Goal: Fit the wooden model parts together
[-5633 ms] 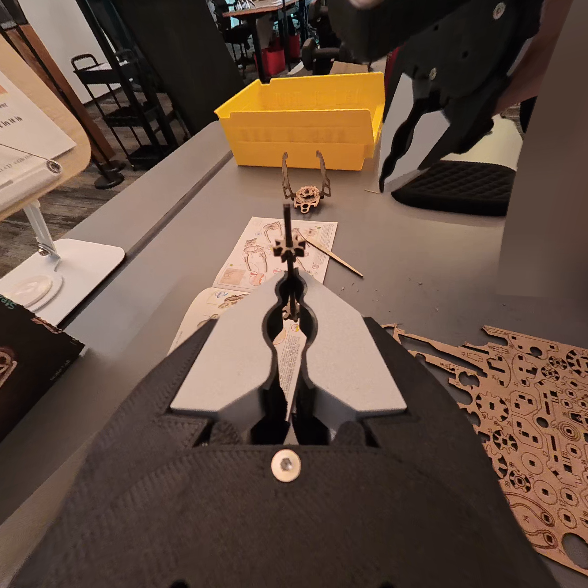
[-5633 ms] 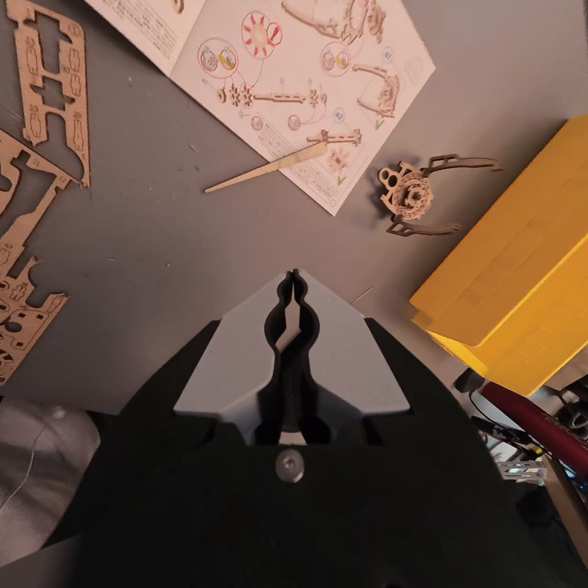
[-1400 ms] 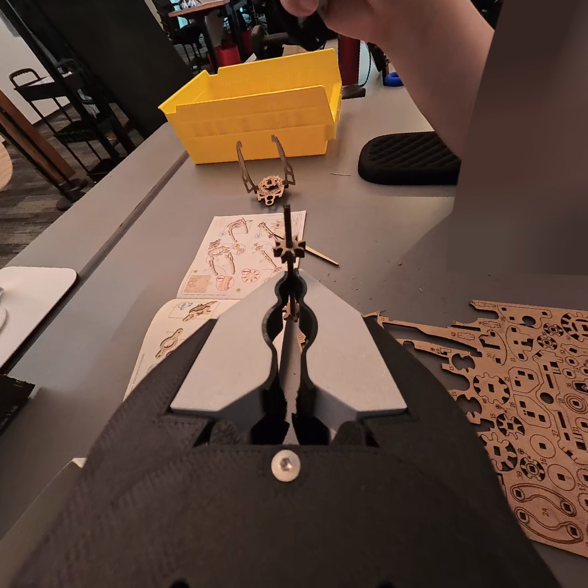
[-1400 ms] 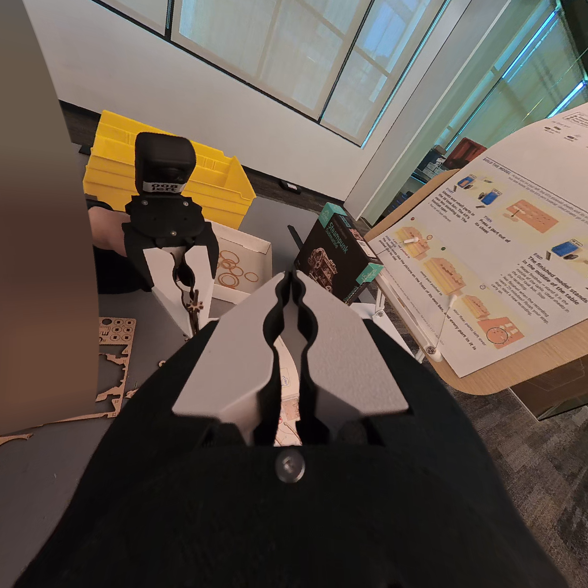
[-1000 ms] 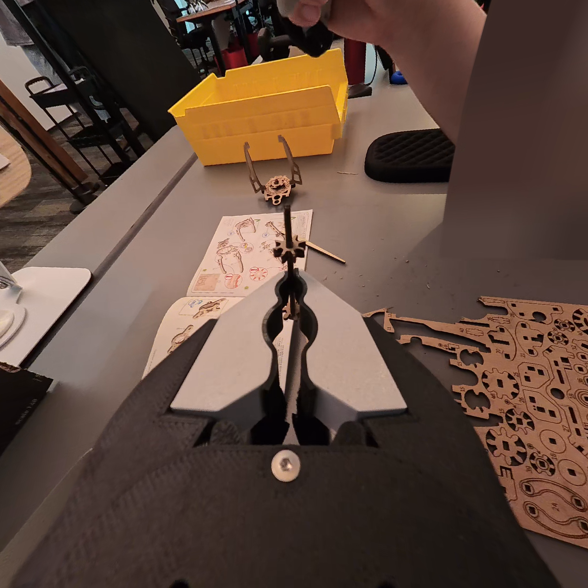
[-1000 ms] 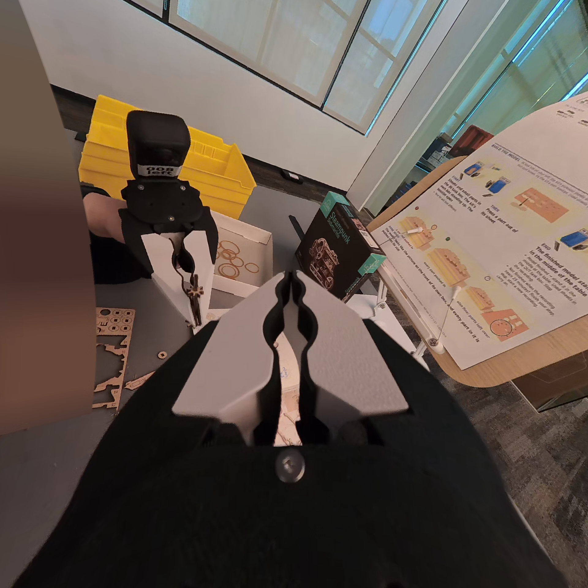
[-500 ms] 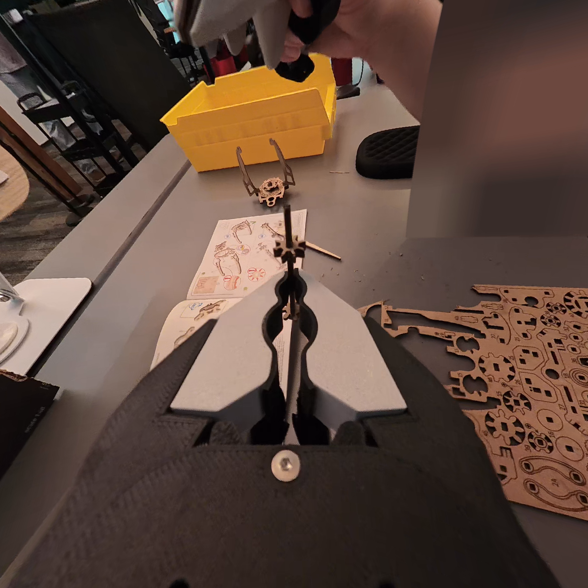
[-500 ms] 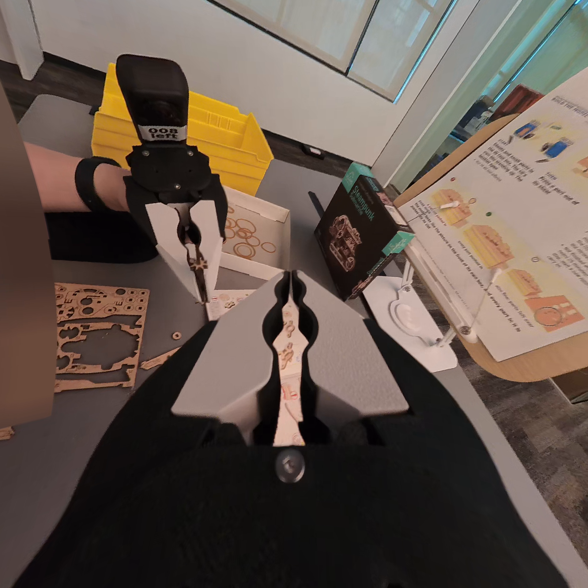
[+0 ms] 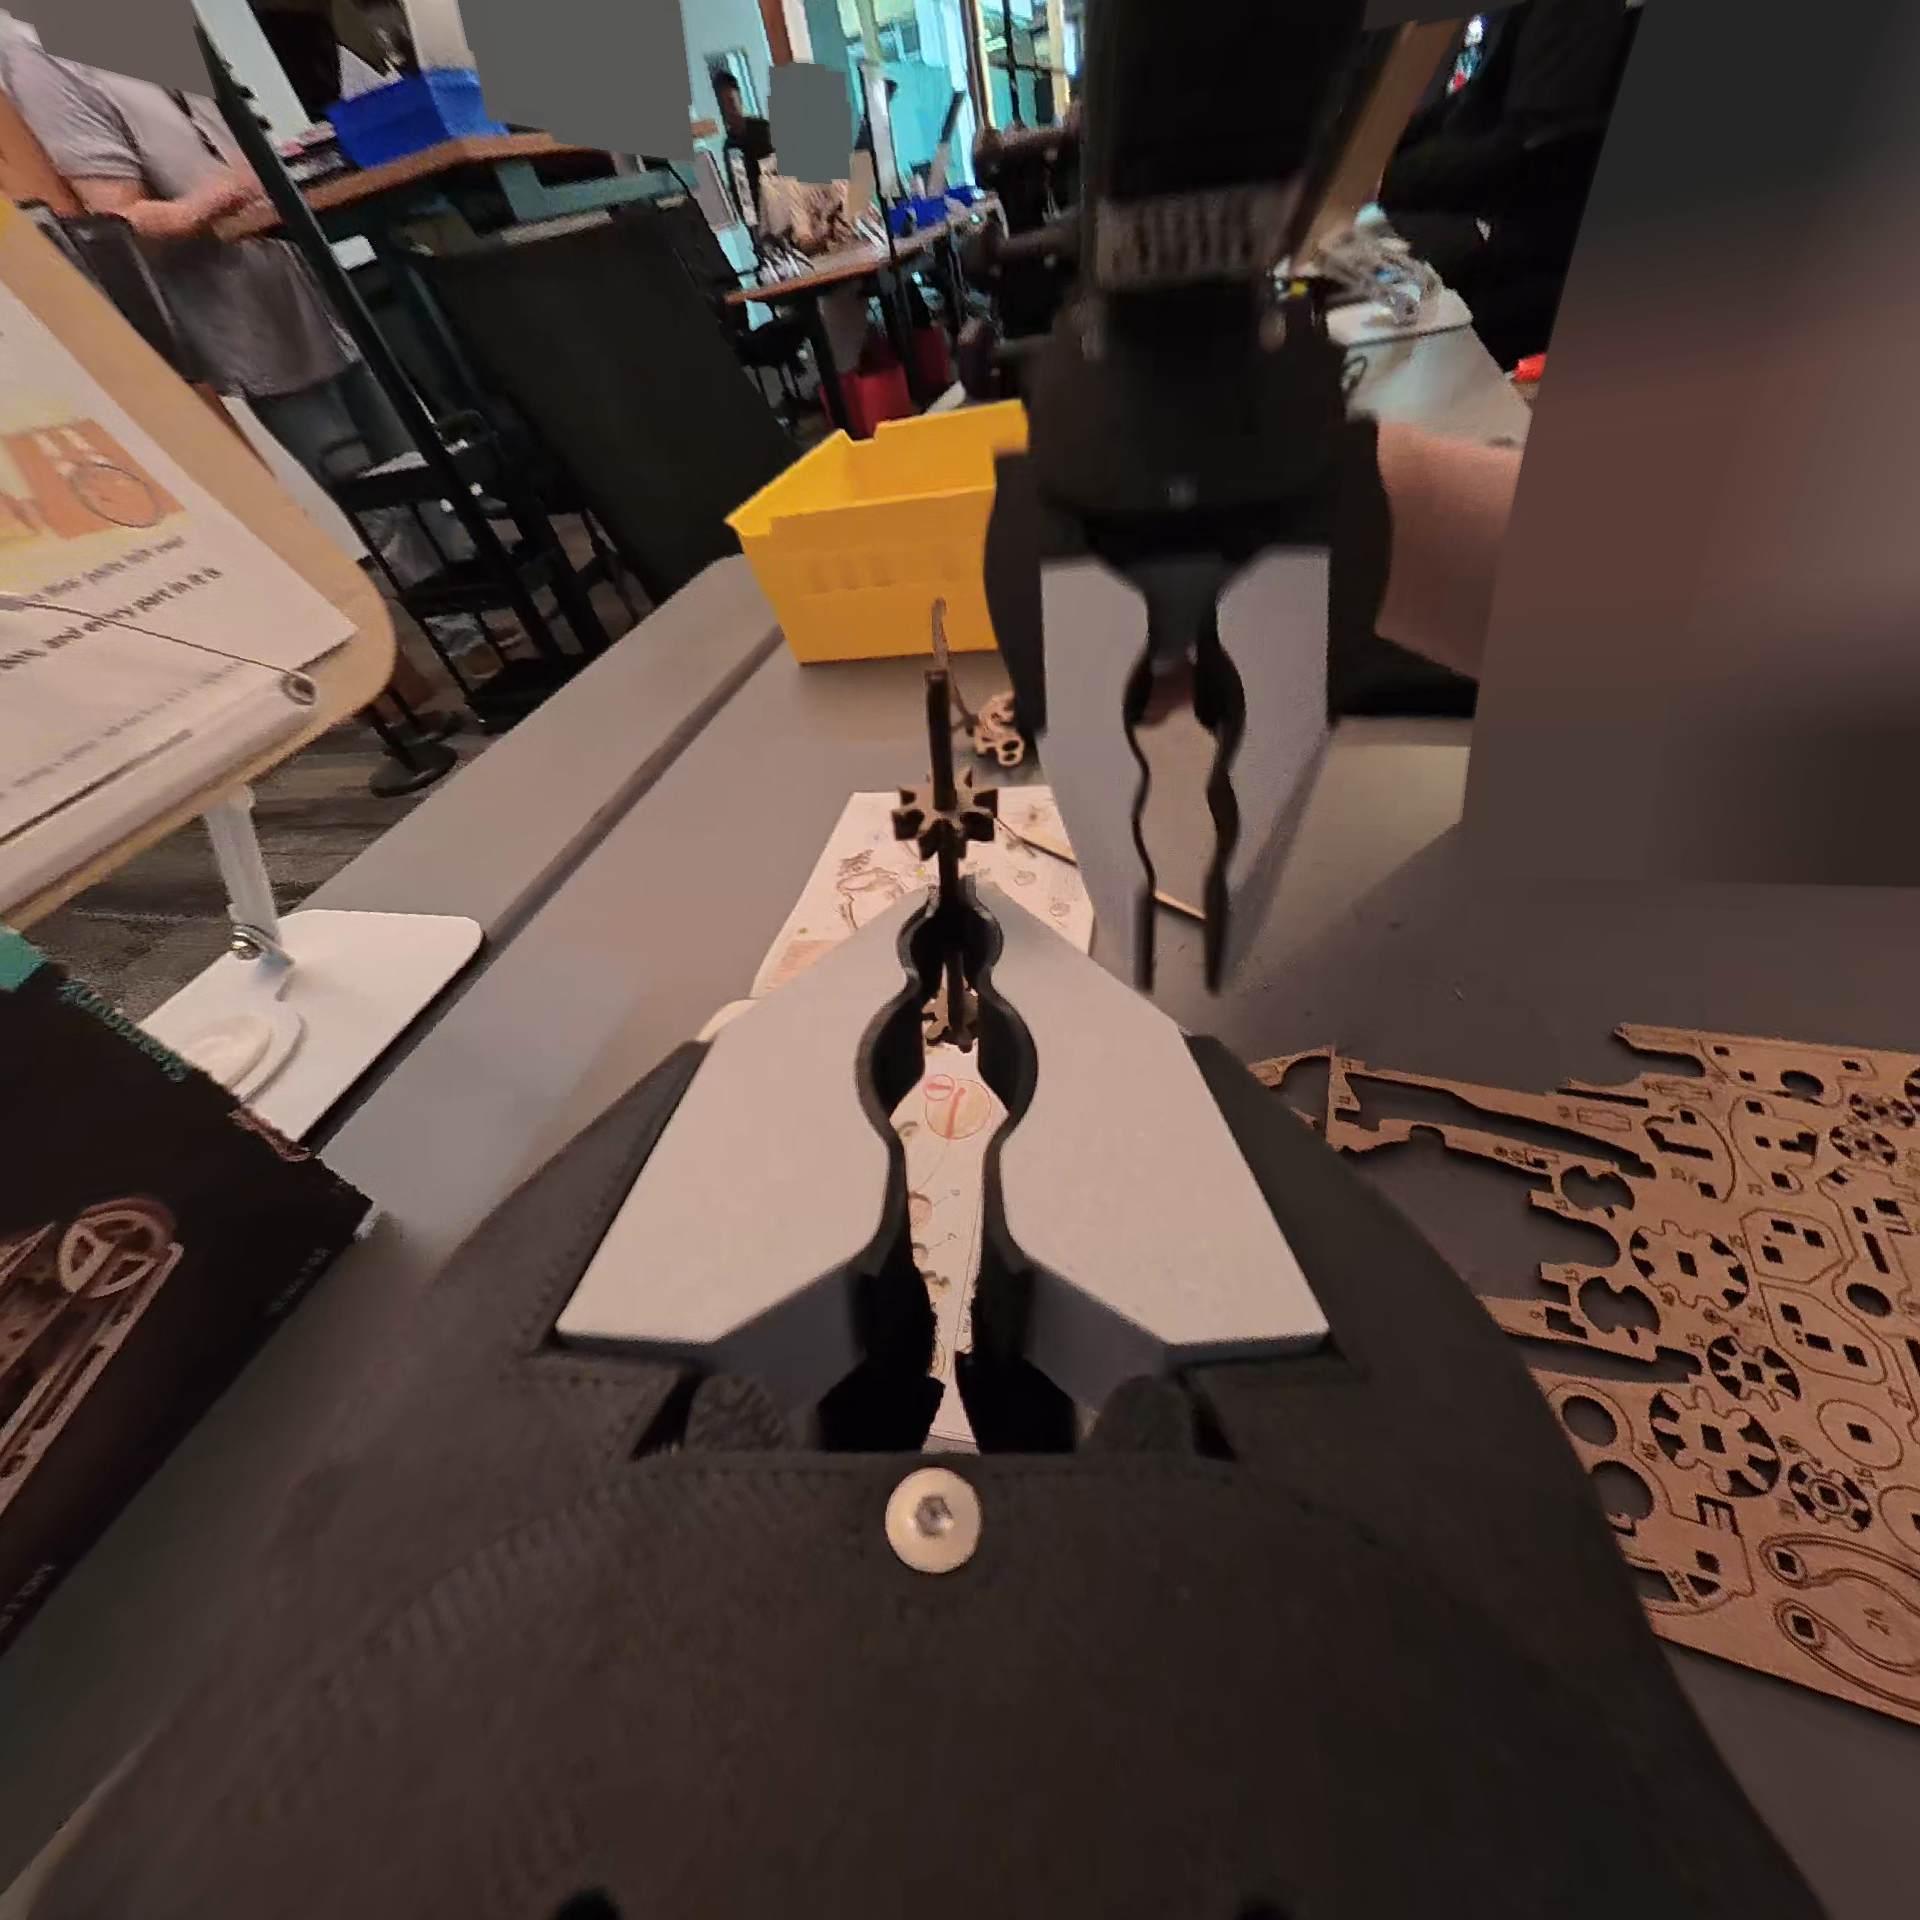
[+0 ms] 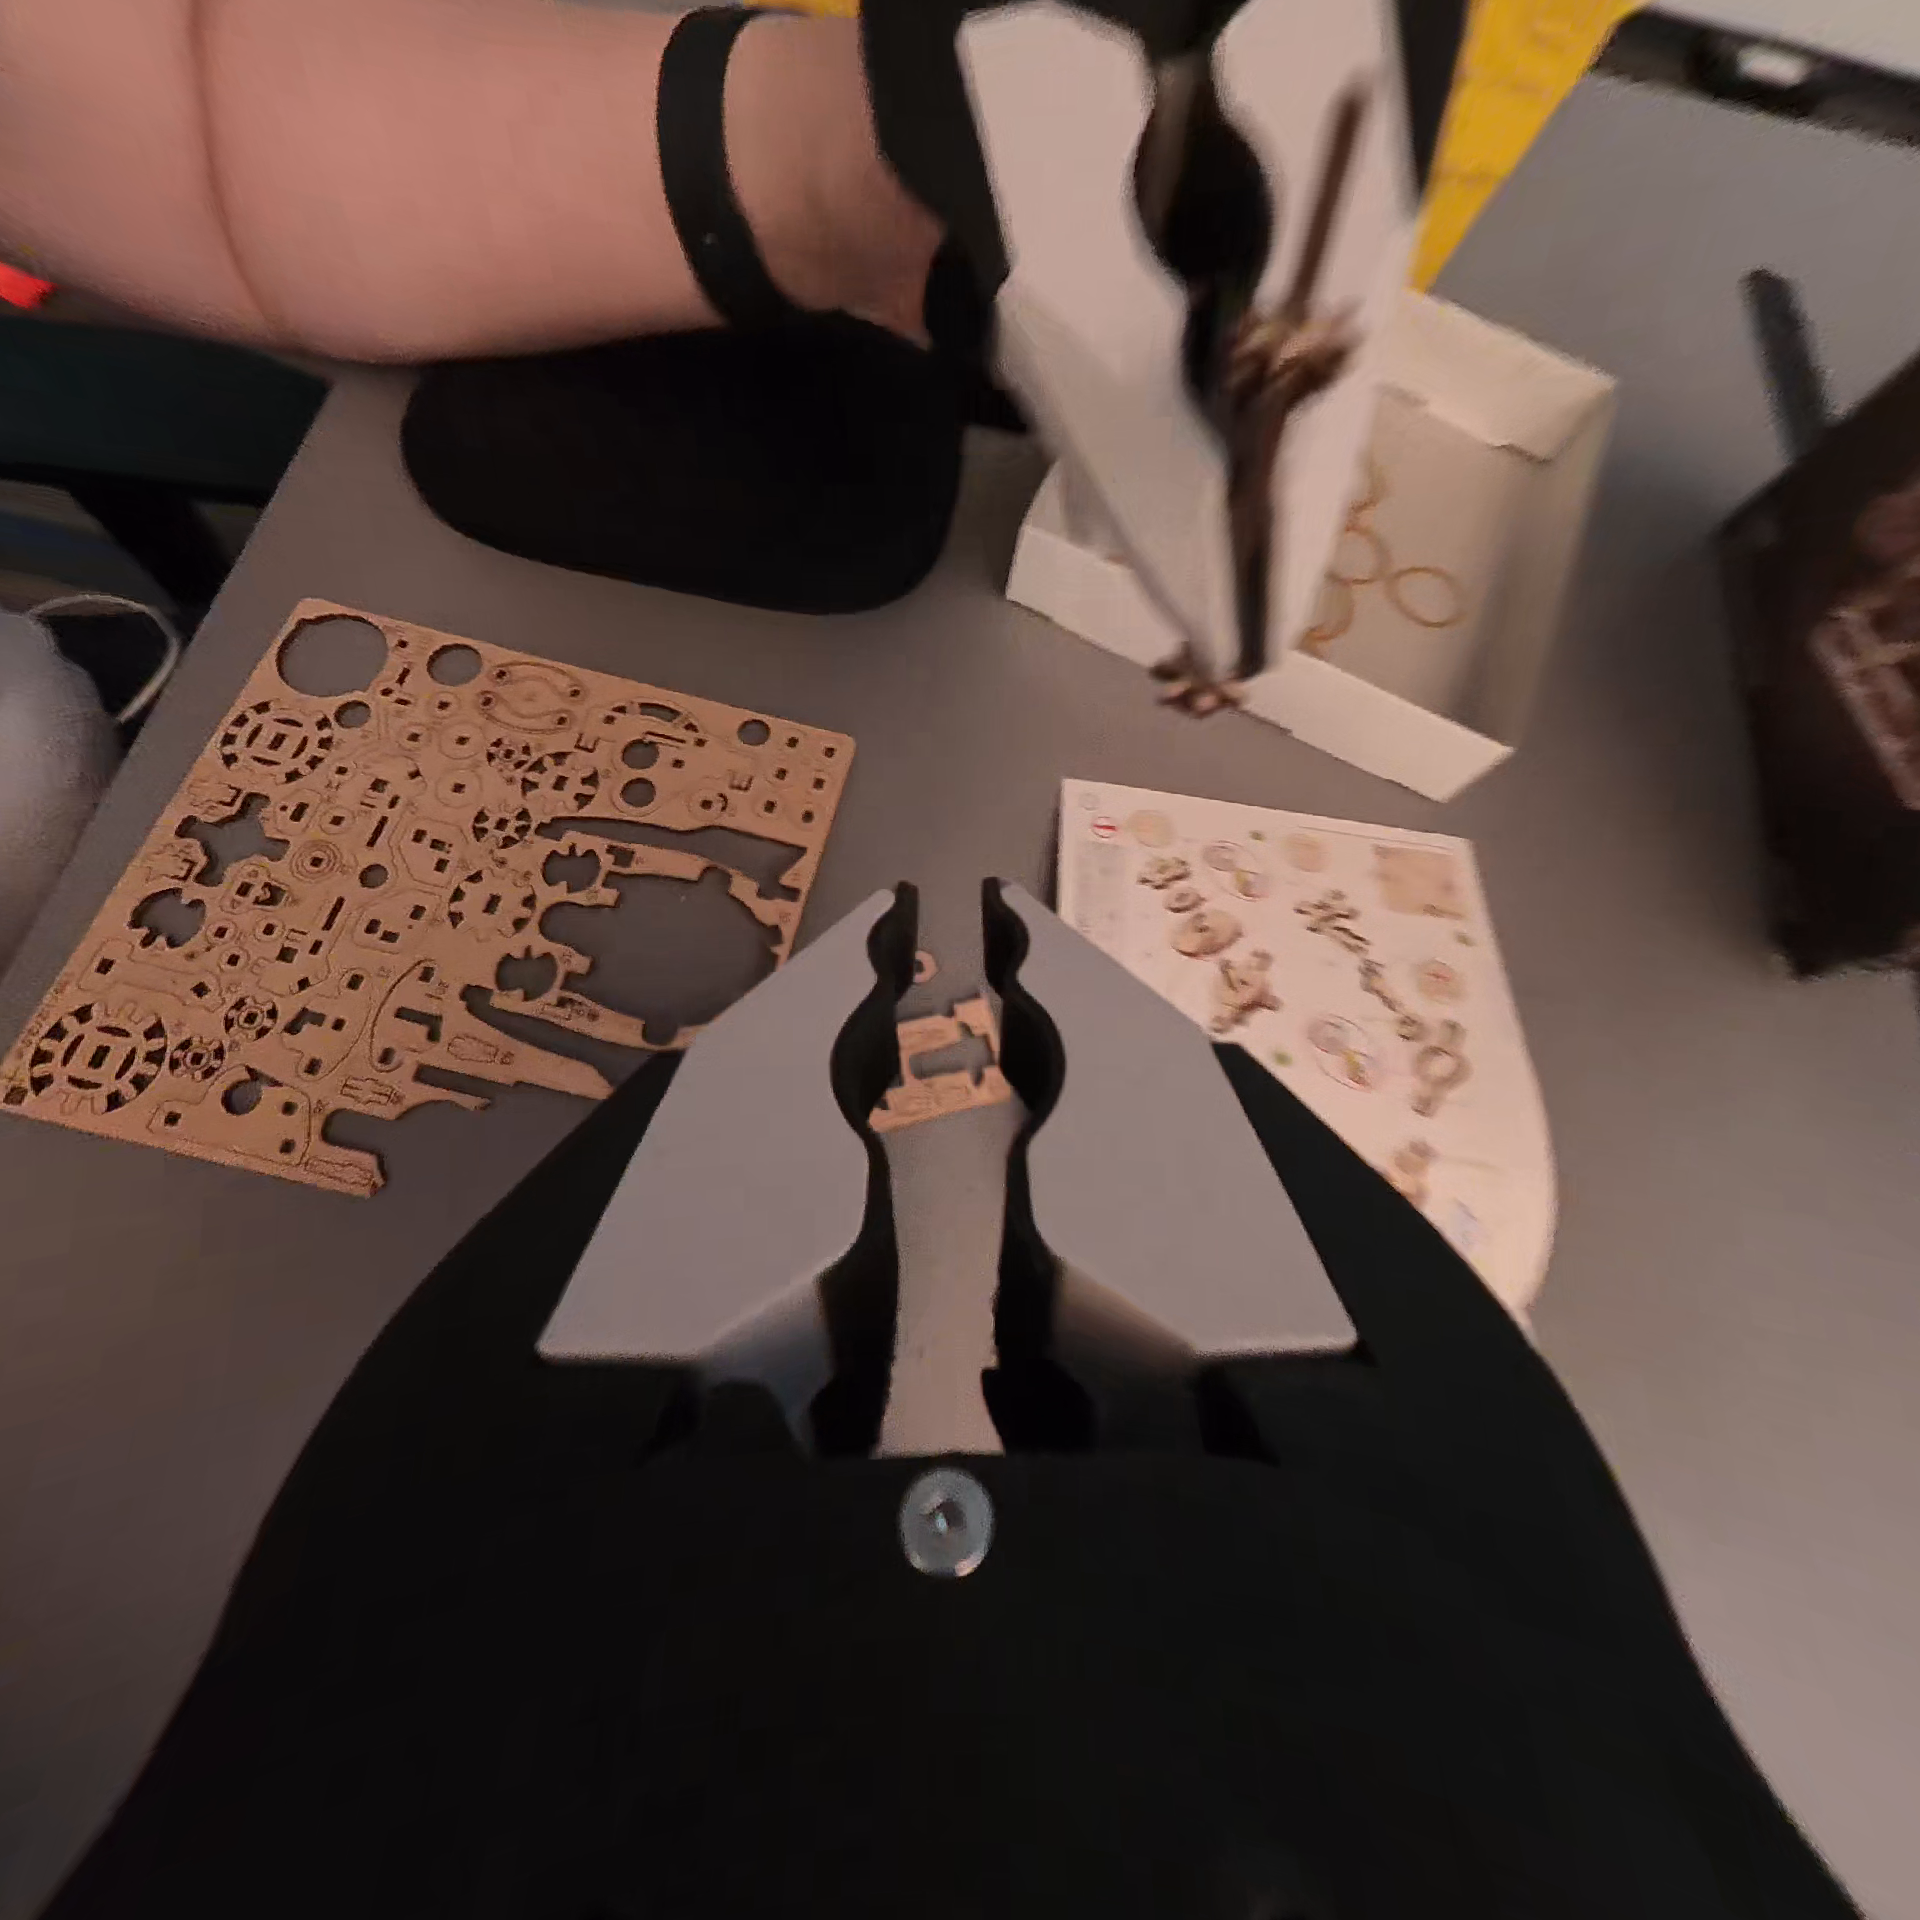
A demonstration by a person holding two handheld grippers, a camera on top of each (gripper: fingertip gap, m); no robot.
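My left gripper [image 9: 948, 906] is shut on a dark wooden axle with a small gear [image 9: 943, 816], held upright above the grey table. The right wrist view shows it blurred at the top [image 10: 1218, 655] with the axle [image 10: 1273, 353] in it. My right gripper [image 10: 948, 899] is slightly open and empty, pointing down at the table. In the left wrist view it [image 9: 1179, 956] hangs just right of the axle. A laser-cut wooden part sheet [image 10: 343, 862] lies below left of it, also seen at the right of the left wrist view [image 9: 1714, 1299]. A small cut sheet piece [image 10: 940, 1049] lies under its fingers.
An instruction booklet [image 10: 1299, 987] lies on the table. A white box with rubber rings [image 10: 1403, 582], a black wrist pad [image 10: 675, 478] and a dark product box [image 9: 104, 1247] stand around. A yellow bin [image 9: 883, 540] and a part-built wooden piece [image 9: 997, 722] are farther back. Left tips to right tips: about 7 cm.
My right gripper has swung from looking across the room to pointing down beside the left gripper, and its jaws have parted a little. The left gripper still holds the axle.
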